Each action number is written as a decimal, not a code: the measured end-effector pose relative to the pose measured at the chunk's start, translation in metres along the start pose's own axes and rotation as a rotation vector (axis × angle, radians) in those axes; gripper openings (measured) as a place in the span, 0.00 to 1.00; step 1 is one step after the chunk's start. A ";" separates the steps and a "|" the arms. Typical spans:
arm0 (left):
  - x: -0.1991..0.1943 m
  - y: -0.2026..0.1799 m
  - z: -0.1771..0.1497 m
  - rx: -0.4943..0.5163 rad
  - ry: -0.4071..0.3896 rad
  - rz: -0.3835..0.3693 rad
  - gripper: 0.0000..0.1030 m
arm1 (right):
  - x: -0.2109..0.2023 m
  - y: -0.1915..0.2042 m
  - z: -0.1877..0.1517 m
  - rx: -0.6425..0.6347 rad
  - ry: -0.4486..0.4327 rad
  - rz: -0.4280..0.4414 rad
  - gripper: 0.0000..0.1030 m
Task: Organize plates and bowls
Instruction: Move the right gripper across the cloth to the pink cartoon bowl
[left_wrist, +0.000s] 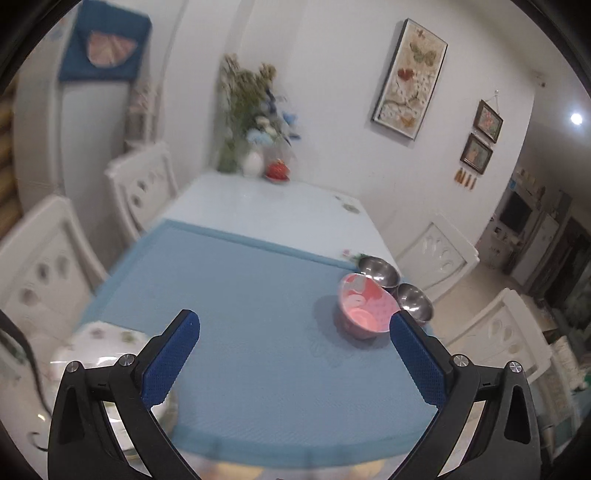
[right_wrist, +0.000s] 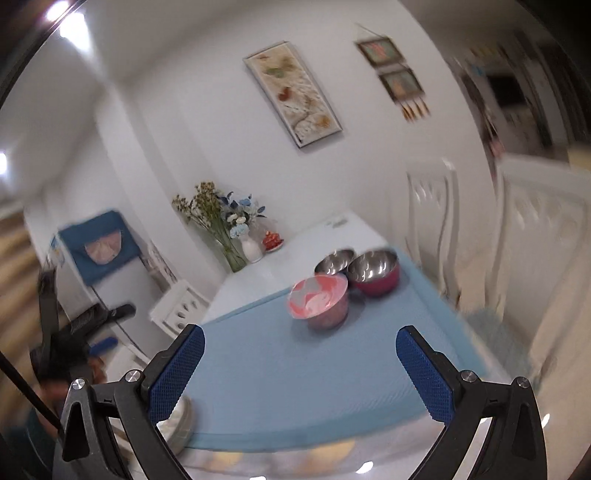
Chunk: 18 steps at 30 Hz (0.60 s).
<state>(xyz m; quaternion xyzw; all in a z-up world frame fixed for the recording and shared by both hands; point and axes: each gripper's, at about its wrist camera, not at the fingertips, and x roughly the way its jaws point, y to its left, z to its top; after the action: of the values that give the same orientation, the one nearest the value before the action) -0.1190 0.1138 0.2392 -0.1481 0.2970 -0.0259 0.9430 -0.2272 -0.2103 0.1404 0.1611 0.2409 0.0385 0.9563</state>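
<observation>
Landmark: I place everything against the blue mat (left_wrist: 251, 295) that covers the near part of the bench (left_wrist: 280, 206).
Pink bowl: the pink patterned bowl (left_wrist: 364, 308) stands upright on the mat, toward its far right corner.
Steel bowls: two steel bowls sit just behind the pink bowl at that same corner, one (left_wrist: 378, 269) further back, one (left_wrist: 415, 301) nearer the right edge; from my right wrist view the latter has a red outside (right_wrist: 375, 273). They look to be touching or nearly touching one another; I cannot tell which.
Plates: a white floral stack of plates (left_wrist: 107, 339) sits at the mat's near left corner, partly hidden behind my left finger.
Handling, bowls: I judge the steel ones light, stiff and slippery, likely to skate or ring if nudged; the pink bowl's material I cannot tell, so I would treat it as breakable. I would pinch a rim wall, one finger inside and one outside.
Handling, plates: probably ceramic, heavy as a stack, fragile; take hold at the rim edge, from the side.
Left hand-held gripper (left_wrist: 295, 354): fingers spread wide, holding nothing, above the mat's near edge; its right pad overlaps the pink bowl in the view, contact not evident.
Right hand-held gripper (right_wrist: 301, 365): likewise spread wide and empty, above the mat's near edge, well short of the bowls.
</observation>
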 end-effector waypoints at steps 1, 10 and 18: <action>0.011 -0.003 0.001 -0.001 -0.004 -0.045 1.00 | 0.025 -0.005 0.000 -0.035 0.113 -0.083 1.00; 0.131 -0.015 0.008 -0.055 0.221 -0.125 1.00 | 0.111 -0.052 0.030 0.175 0.293 -0.076 1.00; 0.198 -0.033 0.002 -0.038 0.395 -0.141 1.00 | 0.205 -0.033 0.051 -0.016 0.375 0.022 1.00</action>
<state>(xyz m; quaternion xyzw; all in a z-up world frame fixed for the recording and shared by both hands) 0.0462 0.0551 0.1407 -0.1783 0.4654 -0.1146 0.8594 -0.0227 -0.2257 0.0802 0.1462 0.4129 0.0800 0.8954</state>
